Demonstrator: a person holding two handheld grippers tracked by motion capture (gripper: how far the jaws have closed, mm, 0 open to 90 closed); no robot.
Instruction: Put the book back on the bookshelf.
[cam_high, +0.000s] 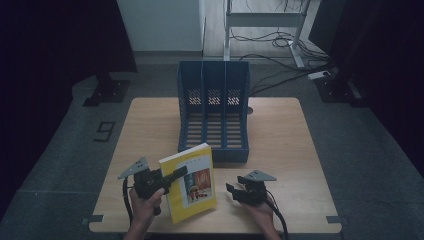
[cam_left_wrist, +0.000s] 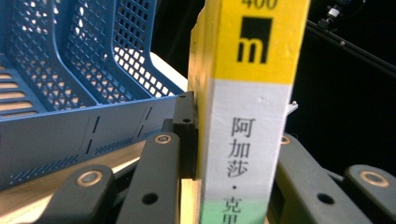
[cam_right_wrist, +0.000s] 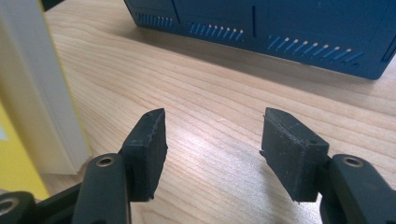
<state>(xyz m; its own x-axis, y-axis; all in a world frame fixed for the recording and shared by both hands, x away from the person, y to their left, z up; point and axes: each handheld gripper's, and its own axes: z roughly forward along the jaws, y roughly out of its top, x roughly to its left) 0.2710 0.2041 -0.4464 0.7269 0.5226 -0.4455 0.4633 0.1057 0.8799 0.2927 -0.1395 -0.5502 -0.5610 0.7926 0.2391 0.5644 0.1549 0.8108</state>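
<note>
Two jaws of the left gripper (cam_high: 176, 175) were clamped on the spine of a yellow book (cam_high: 191, 181), whose lettering read clearly in the left gripper view alone. It stood tilted, perhaps resting on the table (cam_high: 280, 145), at 6 o'clock from the blue file rack (cam_high: 214, 112). At 3 o'clock, the right gripper (cam_right_wrist: 212, 144) hovered low, half open and empty, hand beneath it.

One book (cam_high: 192, 183) stood at six o'clock, and one rack (cam_high: 214, 107) with three slots sat at twelve. Two grippers, left (cam_high: 176, 175) and right (cam_high: 231, 190), flanked the book on one table (cam_high: 280, 135).
</note>
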